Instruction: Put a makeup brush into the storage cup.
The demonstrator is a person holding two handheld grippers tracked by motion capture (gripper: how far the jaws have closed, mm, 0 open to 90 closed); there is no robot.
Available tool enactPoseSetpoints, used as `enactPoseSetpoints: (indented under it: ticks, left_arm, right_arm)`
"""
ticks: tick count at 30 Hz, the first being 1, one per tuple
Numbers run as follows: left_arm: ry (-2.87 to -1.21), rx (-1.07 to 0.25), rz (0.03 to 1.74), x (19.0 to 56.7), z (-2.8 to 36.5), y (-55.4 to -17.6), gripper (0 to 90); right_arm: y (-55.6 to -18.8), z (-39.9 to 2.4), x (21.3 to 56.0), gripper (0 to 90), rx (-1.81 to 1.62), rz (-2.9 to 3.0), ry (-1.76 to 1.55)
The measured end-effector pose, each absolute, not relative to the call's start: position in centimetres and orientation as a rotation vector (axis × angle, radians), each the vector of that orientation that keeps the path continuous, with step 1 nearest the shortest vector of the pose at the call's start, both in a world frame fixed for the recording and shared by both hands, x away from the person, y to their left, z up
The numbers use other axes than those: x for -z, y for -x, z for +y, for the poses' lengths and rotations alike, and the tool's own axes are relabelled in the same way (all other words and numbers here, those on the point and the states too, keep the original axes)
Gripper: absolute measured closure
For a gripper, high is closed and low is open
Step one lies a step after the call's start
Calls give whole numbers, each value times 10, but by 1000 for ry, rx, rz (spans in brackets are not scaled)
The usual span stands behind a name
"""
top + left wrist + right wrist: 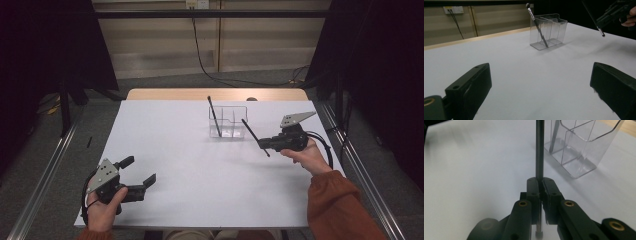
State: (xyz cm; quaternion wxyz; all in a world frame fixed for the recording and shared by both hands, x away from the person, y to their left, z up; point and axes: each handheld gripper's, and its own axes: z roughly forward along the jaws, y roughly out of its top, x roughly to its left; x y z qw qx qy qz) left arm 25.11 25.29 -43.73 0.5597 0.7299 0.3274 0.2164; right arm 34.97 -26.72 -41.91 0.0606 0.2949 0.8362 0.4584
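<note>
While I hold one gripper in each hand, the stock before me runs as follows, largest first.

One desk (200, 195), white-topped, with a wooden strip along its far edge.

One clear organiser (228, 121), standing on the far middle of the desk, divided into compartments.

Two grippers. My left gripper (136, 173) sits near the desk's near left corner, its fingers (469, 87) spread wide with nothing between them. My right gripper (262, 144) is raised over the right side of the desk, just beside the organiser; its fingers (533, 188) are pressed narrow upon a brush handle.

Two brushes. The first brush (214, 116) stands tilted inside the organiser, bristle end up, in the compartment at the left in the high view. The second brush (251, 133) is the one in my right fingers, a thin dark stick clear of the desk, slanting toward the organiser, apart from it.
</note>
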Motion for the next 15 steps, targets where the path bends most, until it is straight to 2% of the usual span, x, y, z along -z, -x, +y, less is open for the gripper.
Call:
enactPoseSetpoints:
  ticks: [15]
  left_arm:
    - [-1727,-499,725,430,249,-246,37]
  right_arm:
    - [-325,-263,409,843,-1513,2414,-910]
